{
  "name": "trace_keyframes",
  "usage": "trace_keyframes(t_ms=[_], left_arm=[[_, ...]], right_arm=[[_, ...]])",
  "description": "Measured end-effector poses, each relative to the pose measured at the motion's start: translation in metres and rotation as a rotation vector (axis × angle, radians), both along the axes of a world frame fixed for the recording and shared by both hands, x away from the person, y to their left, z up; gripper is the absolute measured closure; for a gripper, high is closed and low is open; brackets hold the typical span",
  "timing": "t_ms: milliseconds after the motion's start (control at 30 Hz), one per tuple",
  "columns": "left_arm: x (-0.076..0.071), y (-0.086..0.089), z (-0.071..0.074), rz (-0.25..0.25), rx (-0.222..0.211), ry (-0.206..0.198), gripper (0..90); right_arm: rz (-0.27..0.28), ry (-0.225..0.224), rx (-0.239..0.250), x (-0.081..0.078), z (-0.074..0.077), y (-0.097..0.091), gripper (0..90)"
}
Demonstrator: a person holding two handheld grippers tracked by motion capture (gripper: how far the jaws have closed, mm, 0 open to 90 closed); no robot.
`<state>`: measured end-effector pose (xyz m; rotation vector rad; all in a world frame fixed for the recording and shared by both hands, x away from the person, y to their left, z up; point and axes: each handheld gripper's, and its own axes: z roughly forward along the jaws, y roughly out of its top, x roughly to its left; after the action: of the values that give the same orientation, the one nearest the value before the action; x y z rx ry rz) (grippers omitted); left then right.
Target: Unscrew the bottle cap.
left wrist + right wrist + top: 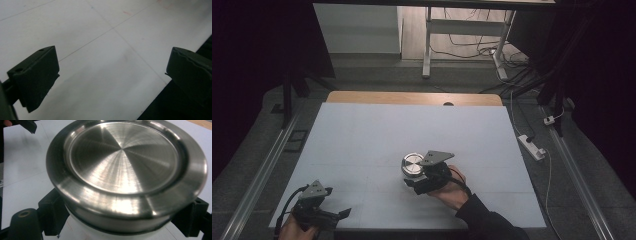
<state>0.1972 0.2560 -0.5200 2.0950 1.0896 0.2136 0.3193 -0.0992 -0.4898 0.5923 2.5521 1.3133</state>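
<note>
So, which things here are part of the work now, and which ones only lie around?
In the job:
- metal-lidded container, white below the lid
- right gripper, jaws on either side of it, under the lid's rim
- left gripper, open, holding nothing

Lying about:
- power strip on the floor
- cables behind the table

lid (123, 160): silver, brushed radial sheen | jar body (82, 230): white | table (377, 135): white | tools (421, 185): black
</note>
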Motion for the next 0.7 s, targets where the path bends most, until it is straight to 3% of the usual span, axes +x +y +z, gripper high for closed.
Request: trace_keyframes(t_ms=[267, 567, 700], left_arm=[[0.015, -0.012, 0.006, -0.097, -0.055, -0.039, 0.0], [0.036, -0.034, 0.02, -0.15, -0.051, -0.107, 0.0], [0.047, -0.044, 0.027, -0.167, -0.027, -0.136, 0.0]], right_arm=[[0.011, 0.008, 0.001, -0.001, 0.0, 0.0, 14.7], [0.025, 0.009, 0.009, -0.001, 0.0, 0.0, 14.7], [0.027, 0.008, 0.01, -0.001, 0.0, 0.0, 14.7]])
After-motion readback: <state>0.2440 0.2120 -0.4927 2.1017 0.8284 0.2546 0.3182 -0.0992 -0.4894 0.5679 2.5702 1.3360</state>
